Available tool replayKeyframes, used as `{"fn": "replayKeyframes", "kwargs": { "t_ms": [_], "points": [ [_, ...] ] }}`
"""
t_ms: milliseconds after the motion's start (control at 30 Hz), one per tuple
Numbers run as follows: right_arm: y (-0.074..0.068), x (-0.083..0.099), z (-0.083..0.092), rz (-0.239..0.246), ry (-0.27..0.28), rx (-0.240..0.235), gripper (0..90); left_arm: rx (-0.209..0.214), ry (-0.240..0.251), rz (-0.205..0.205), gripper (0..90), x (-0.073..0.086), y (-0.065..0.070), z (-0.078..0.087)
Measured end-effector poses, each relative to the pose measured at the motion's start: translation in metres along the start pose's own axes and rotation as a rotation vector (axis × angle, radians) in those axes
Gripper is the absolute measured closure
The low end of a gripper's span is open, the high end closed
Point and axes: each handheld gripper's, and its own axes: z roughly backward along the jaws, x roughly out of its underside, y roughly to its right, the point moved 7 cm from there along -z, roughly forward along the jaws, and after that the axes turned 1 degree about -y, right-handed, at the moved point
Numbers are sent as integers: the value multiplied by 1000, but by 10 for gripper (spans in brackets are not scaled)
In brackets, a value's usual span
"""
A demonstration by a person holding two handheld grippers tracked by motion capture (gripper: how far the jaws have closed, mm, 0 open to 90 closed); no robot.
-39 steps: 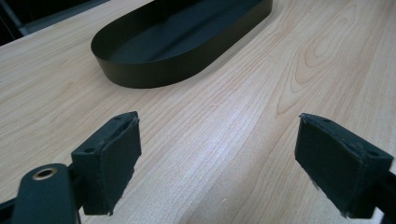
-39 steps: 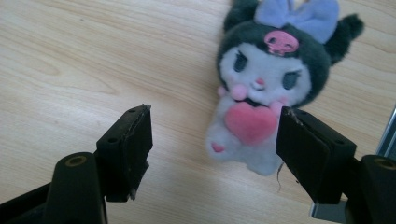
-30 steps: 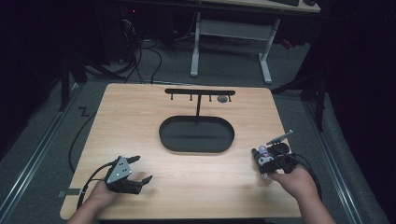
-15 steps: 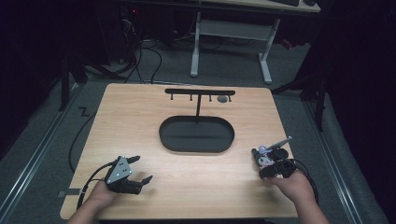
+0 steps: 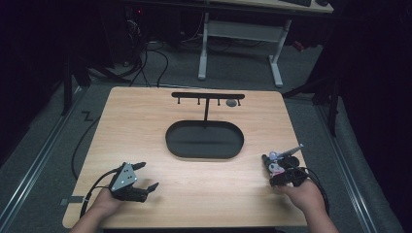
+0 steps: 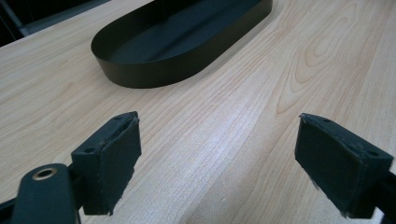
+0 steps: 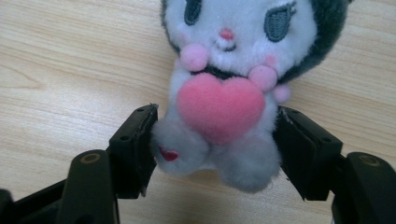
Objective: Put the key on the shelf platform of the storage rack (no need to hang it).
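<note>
- On the table's right edge, the right gripper has just been closing; its jaws pinch a plush toy's lower body
- Left gripper rests with jaws spread wide, nothing between them; black oval tray ahead

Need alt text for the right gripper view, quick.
The right claw closes its two black jaws on the lower body of a small plush toy lying on the wooden table. The toy is white and grey and hugs a pink heart.
</note>
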Motion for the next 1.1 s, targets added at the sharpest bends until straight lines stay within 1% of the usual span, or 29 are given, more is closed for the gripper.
{"fn": "replayKeyframes", "kwargs": {
  "t_ms": [33,133,167,200,233,267,300,367,400,433,600,700,767,800,1100],
  "points": [
    [0,0,-2,-4,1,-2,378,0,-1,-1,154,0,0,0],
    [0,1,-4,-4,-3,-6,400,0,-1,-1,154,0,0,0],
    [-1,1,-4,0,6,-7,437,0,-1,-1,154,0,0,0],
    [-1,1,-4,0,6,-7,437,0,-1,-1,154,0,0,0],
    [-1,0,-2,6,15,6,460,1,-1,1,154,0,0,0],
    [-1,0,-2,6,15,6,460,1,-1,1,154,0,0,0],
    [0,-1,1,8,19,18,471,0,-1,1,154,0,0,0],
    [-1,-2,2,7,26,12,475,0,-1,1,154,0,0,0],
    [-2,-4,5,12,30,17,477,0,-1,1,154,0,0,0],
    [-3,-7,10,16,48,15,478,0,-1,-1,154,0,0,0],
    [-8,-12,19,21,74,10,478,1,-1,1,154,0,0,0],
    [-10,-13,20,25,79,8,478,1,-1,0,154,0,0,0],
    [-11,-13,20,36,81,8,478,1,-1,1,154,0,0,0],
    [-12,-13,20,29,80,8,478,1,-1,1,154,0,0,0],
    [-18,-13,22,42,87,0,478,0,-1,0,154,0,0,0]
  ]
}}
